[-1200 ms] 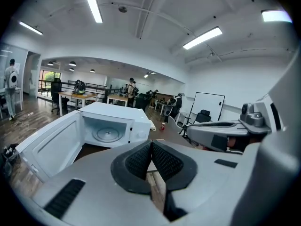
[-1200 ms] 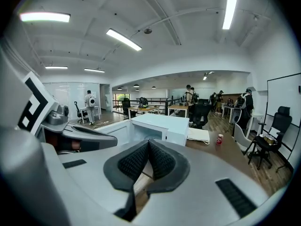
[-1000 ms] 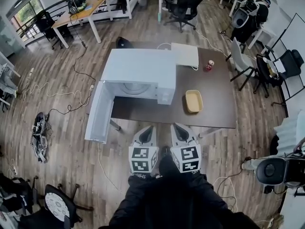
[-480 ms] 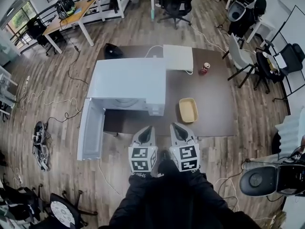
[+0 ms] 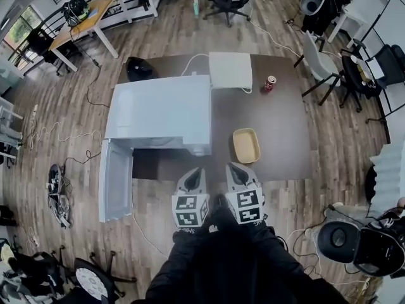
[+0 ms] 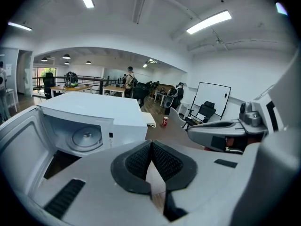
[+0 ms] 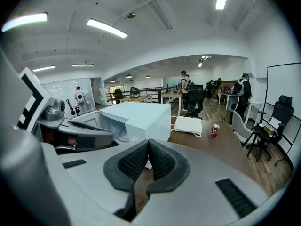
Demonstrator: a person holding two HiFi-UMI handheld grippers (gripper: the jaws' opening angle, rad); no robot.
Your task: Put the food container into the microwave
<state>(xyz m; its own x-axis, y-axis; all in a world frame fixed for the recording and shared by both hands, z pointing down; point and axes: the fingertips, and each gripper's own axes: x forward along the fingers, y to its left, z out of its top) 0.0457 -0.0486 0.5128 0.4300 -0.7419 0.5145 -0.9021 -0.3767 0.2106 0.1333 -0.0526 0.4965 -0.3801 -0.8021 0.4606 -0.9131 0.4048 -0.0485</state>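
Holds the left gripper [image 5: 195, 171] and the right gripper [image 5: 233, 170] low and side by side, close to the body. Keeps both shut tight, black pads pressed together, with nothing pinched in either.

Has come a little closer to the brown table [image 5: 285, 125] in the last second. Now reaches about to its near edge with both tips. Sees the yellow food container [image 5: 245, 145] just ahead of the right gripper, a touch to its right, lying open-topped on the table. Nearer than a second ago, and more in line with that gripper.

Finds the white microwave [image 5: 158, 113] ahead of the left gripper and off to its left. Has the microwave door [image 5: 115, 179] swung wide open already, out past the left gripper's left side. Shows the round plate [image 6: 87, 138] inside, bare and ready, in the left gripper view.

Leaves a red can [image 5: 268, 83] and a flat white box [image 5: 230, 69] far ahead of the right gripper, well out of the way.

Means good news for the job: no door to open, and only a short reach to the container. Not yet touching it, though. Probably needs next to spread the right gripper's jaws and pinch the container's rim. Then to carry it left, across the front of the left gripper, and into the open microwave
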